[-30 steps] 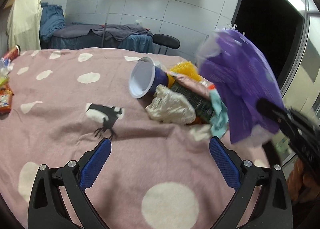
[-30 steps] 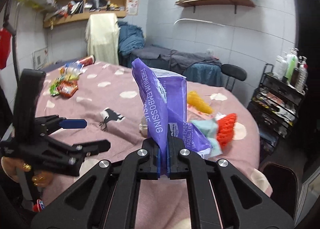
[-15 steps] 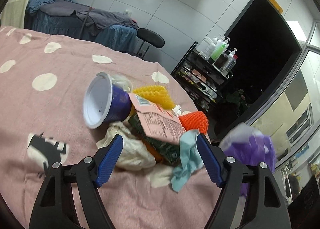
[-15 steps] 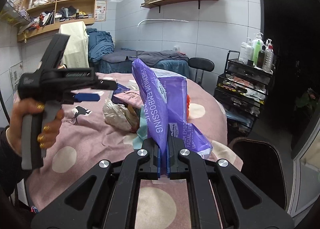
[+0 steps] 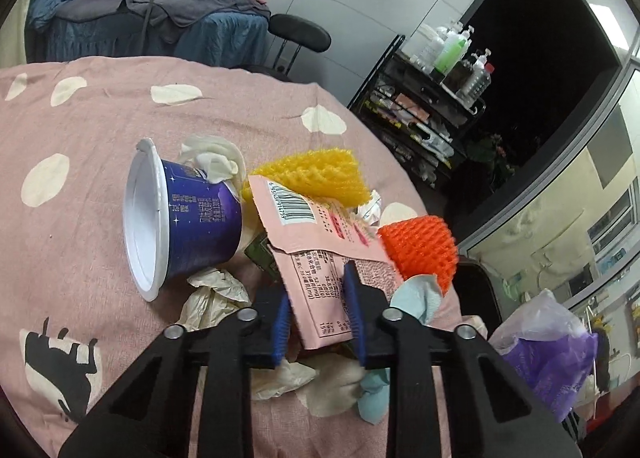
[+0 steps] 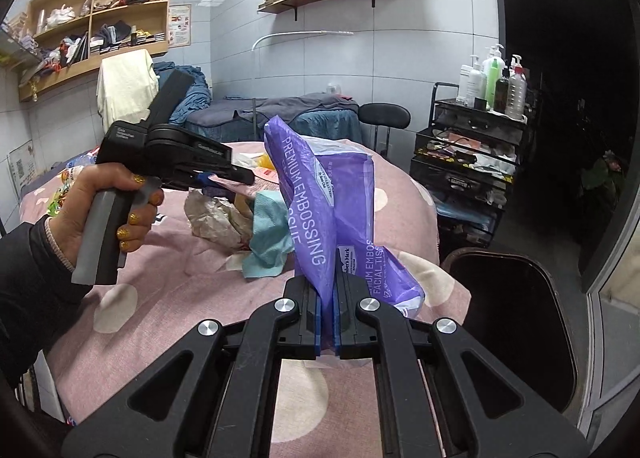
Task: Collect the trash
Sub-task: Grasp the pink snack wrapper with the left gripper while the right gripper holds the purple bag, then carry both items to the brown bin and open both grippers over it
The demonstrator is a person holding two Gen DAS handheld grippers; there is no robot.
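Grip, right: my right hand-held gripper [image 6: 328,322] is clamped tight on a purple tissue wrapper [image 6: 320,209], which stands up from between the pads and folds over to the right.
Grip, left: the jaws of my left hand-held gripper [image 5: 318,318] have just been closing and now sit narrow around the near end of a pink snack packet [image 5: 320,250]; the blue pads lie along both its edges, but I cannot tell if they press on it yet.
My left hand: in the right wrist view, my hand [image 6: 116,209] wraps the grey handle, black sleeve at the wrist.
Trash pile: it lies on the pink spotted cloth of the tabletop [image 5: 80,129], near its right edge.
Under the packet: crumpled cream paper [image 5: 212,298] to the left, a pale blue tissue [image 5: 416,298] to the right, and a dark green wrapper peeping out beneath.
Left of the packet: a blue paper cup [image 5: 180,217] on its side, white mouth turned to the left.
Beyond the packet: a yellow foam net [image 5: 316,173] behind it and an orange foam net [image 5: 420,250] to its right.
Bin: a dark bin [image 6: 512,318] stands just beside the tabletop edge, to the right of the purple wrapper.
Far side: a black trolley [image 6: 472,161] loaded with bottles.
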